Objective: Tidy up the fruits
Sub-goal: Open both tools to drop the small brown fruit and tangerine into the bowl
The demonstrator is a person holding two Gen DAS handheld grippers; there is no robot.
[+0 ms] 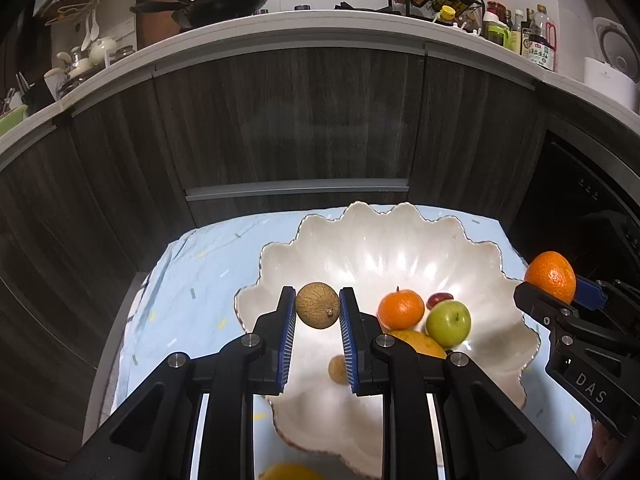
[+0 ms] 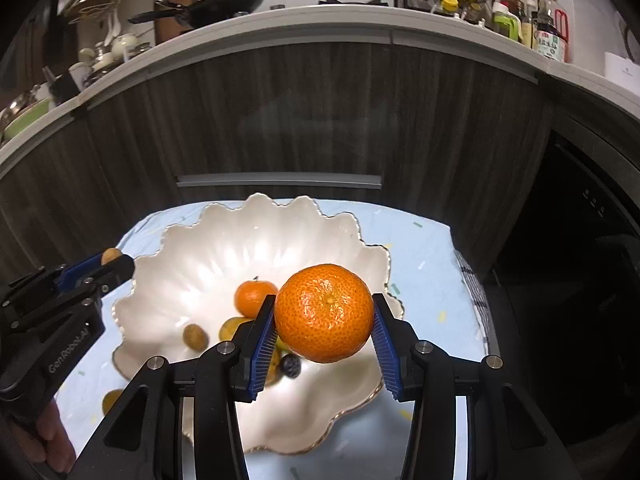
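Both claws are loaded and both hang over the scalloped white bowl (image 1: 400, 240), which sits on the counter (image 1: 192, 280) under its pale blue patterned cloth. The left claw (image 1: 318, 308) is pinched tight on a small brown, rough-skinned round fruit (image 1: 318, 305), probably a longan, blue pads pressing it from both sides, right above the bowl's left rim. The right claw (image 2: 325, 316) stands partly spread and clamps a mandarin (image 2: 323, 312), held over the bowl's right half.

So this looks like the delivery step: 2 fruits carried in, not yet released. Already in the bowl: another mandarin (image 1: 401, 307), a green apple (image 1: 448, 322), a small dark red fruit (image 1: 440, 299), a yellow-orange fruit (image 1: 420, 342), a second small brown fruit (image 1: 338, 368) and, in the right wrist view, a dark blue berry (image 2: 290, 366).

Next up, my call: lower each claw toward the bowl floor before the jaws part, and pick a bare patch, because a round fruit let go from height could bounce on the glossy glaze or knock the pile.

Writing now: "DAS" shows on the right claw's body in the left view, "GenRobot.AI" on the left claw's body in the right view. On the kitchen worktop behind, a sauce bottle (image 1: 542, 46) carries a printed label, too small to read.
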